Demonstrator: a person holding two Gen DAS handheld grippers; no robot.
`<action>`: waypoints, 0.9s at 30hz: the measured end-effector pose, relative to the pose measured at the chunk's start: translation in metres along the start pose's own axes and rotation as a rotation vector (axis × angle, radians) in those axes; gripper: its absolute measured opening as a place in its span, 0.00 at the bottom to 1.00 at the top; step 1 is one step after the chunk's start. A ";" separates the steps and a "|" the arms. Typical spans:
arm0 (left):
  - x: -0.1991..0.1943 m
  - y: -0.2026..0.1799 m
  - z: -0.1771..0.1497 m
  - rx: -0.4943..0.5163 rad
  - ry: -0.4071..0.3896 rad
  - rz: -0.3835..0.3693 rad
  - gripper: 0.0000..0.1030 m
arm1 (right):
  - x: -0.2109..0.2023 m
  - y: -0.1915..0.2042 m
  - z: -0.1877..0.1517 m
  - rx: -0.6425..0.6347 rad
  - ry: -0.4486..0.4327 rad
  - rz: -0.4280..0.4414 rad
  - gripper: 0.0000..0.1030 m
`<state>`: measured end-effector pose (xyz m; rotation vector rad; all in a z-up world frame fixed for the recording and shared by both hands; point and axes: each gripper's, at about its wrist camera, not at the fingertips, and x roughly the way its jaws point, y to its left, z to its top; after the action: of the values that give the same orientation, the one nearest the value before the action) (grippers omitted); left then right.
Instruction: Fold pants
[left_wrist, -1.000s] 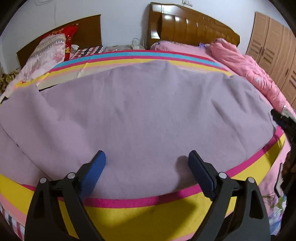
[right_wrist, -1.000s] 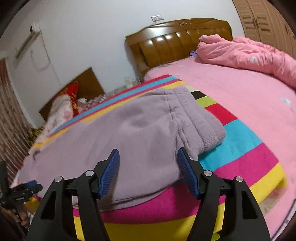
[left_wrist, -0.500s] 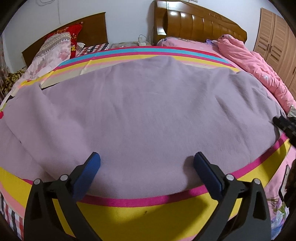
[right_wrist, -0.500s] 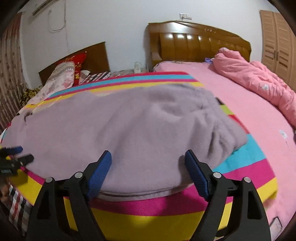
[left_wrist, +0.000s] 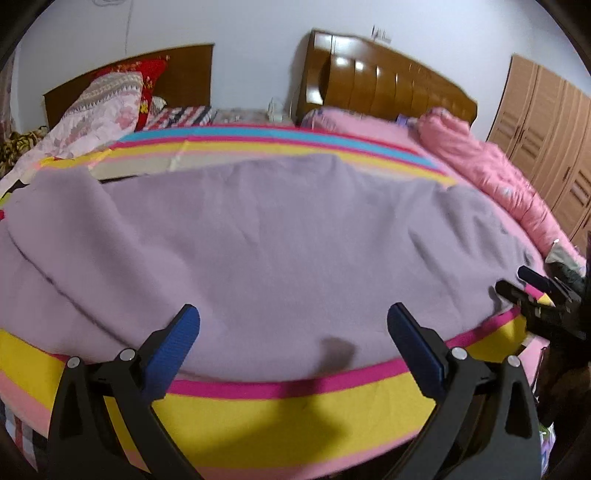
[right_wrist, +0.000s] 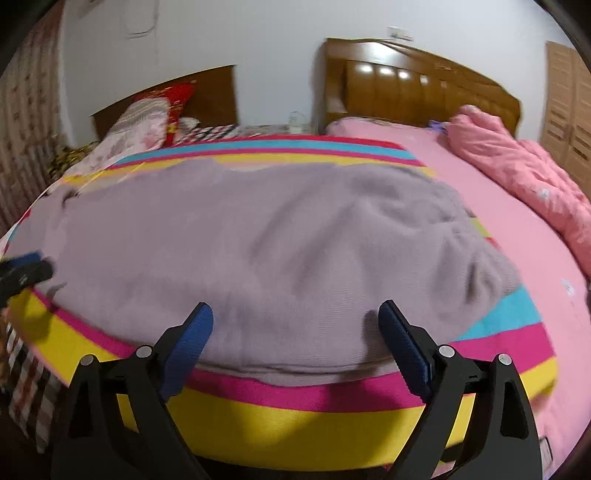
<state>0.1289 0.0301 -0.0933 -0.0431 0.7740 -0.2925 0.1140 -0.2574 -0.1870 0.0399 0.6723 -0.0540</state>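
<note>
The lavender fleece pants (left_wrist: 280, 236) lie folded lengthwise across a striped blanket (left_wrist: 295, 402) on the bed, with the ribbed waistband (right_wrist: 480, 273) at the right end. My left gripper (left_wrist: 291, 332) hovers wide open over the pants' near edge, with nothing between its blue pads (left_wrist: 184, 332). My right gripper (right_wrist: 295, 328) hangs over the near edge toward the waistband. Its jaws are opening and grip nothing. Each gripper shows at the edge of the other's view: the right gripper (left_wrist: 532, 291) and the left gripper (right_wrist: 26, 269).
A crumpled pink duvet (right_wrist: 528, 177) lies on the pink sheet (right_wrist: 517, 236) at the right. Wooden headboards (right_wrist: 417, 88) and pillows (left_wrist: 99, 107) stand at the back. A wooden wardrobe (left_wrist: 546, 133) fills the far right. The bed edge runs just below the grippers.
Both grippers' jaws have spread wider. The right gripper rolled level and swung left along the pants' near edge. The left gripper drew back and rose a little.
</note>
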 end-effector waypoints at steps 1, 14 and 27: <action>-0.006 0.007 -0.003 -0.011 -0.014 0.003 0.98 | -0.004 0.001 0.005 0.016 -0.012 0.011 0.85; -0.086 0.236 -0.045 -0.529 -0.140 0.253 0.98 | 0.024 0.245 0.083 -0.316 0.002 0.546 0.85; -0.089 0.405 -0.055 -0.915 -0.255 0.239 0.79 | 0.085 0.522 0.131 -0.570 0.234 1.077 0.64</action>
<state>0.1297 0.4467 -0.1304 -0.8293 0.5975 0.3091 0.2945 0.2528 -0.1276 -0.1457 0.8059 1.1902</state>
